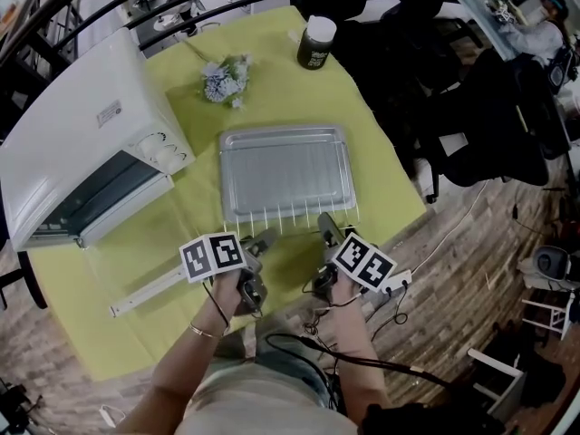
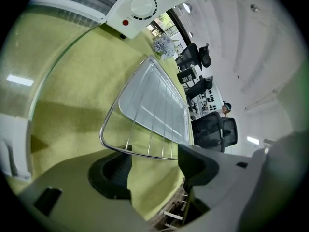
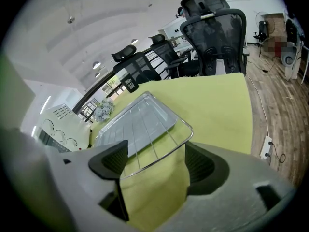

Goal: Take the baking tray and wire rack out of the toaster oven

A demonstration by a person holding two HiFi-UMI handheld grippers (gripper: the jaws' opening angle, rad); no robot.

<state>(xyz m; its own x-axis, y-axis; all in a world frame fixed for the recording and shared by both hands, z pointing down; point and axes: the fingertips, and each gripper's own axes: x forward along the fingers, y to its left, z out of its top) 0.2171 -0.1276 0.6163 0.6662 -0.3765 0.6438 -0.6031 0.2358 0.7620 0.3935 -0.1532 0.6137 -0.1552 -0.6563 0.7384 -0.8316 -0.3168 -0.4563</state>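
Place: open-plan office or lab
Signs: rows of black mesh office chairs [image 3: 215, 37]; power strip [image 3: 266, 147] on wood floor [image 3: 285, 100]

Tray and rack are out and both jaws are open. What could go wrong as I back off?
Snag: the wire rack's front rod lies right at the tips of the open left gripper and right gripper. A tilted retreat could hook it and drag the baking tray.
Bump: the open oven door lies close beside the left gripper.
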